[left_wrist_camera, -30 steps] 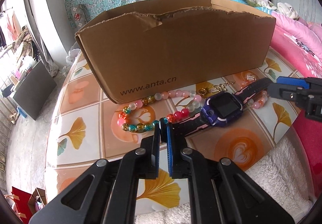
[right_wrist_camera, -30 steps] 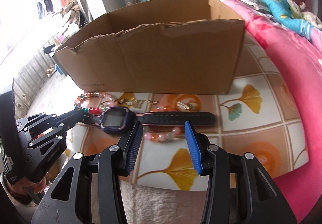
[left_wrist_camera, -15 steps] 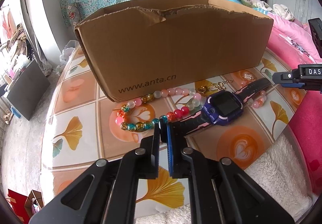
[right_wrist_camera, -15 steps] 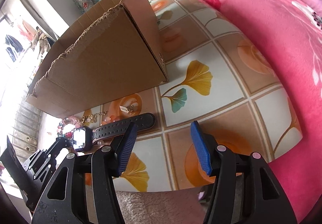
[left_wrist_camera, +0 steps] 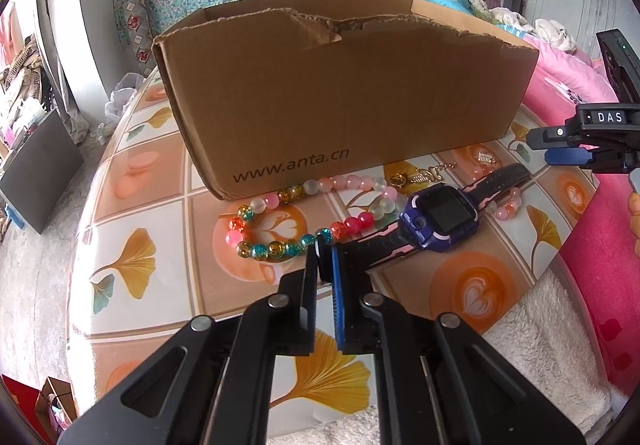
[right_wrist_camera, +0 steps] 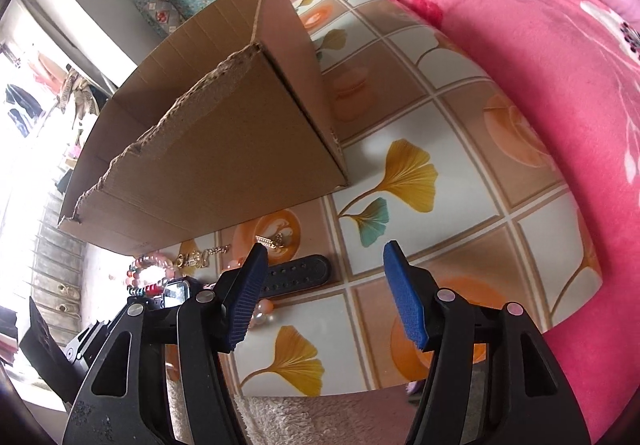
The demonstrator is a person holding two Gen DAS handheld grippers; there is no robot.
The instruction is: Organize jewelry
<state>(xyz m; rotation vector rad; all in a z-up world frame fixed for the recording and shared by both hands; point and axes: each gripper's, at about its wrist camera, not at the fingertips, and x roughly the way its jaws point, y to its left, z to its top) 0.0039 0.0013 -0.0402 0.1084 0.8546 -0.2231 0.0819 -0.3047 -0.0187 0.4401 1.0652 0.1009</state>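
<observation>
Now, step in hand: I am judging that I am holding the watch strap (left_wrist_camera: 362, 245) with the left gripper (left_wrist_camera: 325, 245) before moving the watch (left_wrist_camera: 440, 215) toward the cardboard box (left_wrist_camera: 344, 97).
Left fingers: they are closing fully on the near end of the strap, which is lying low on the surface (left_wrist_camera: 136, 205).
Right gripper (right_wrist_camera: 324, 277): its fingers are standing about half open with nothing between them, hovering over bare tiles beside the far strap end (right_wrist_camera: 298, 271).
Jewelry place: the bead bracelet (left_wrist_camera: 304, 217), the gold chain (left_wrist_camera: 420, 177) and a small gold clip (left_wrist_camera: 485, 156) are lying in front of the box, not inside.
Next move: it is asking a lift over the torn box wall, without dragging the beads touching the strap.
Hand pose: both grippers are pointing steeply down; the right one is rolled to one side.
</observation>
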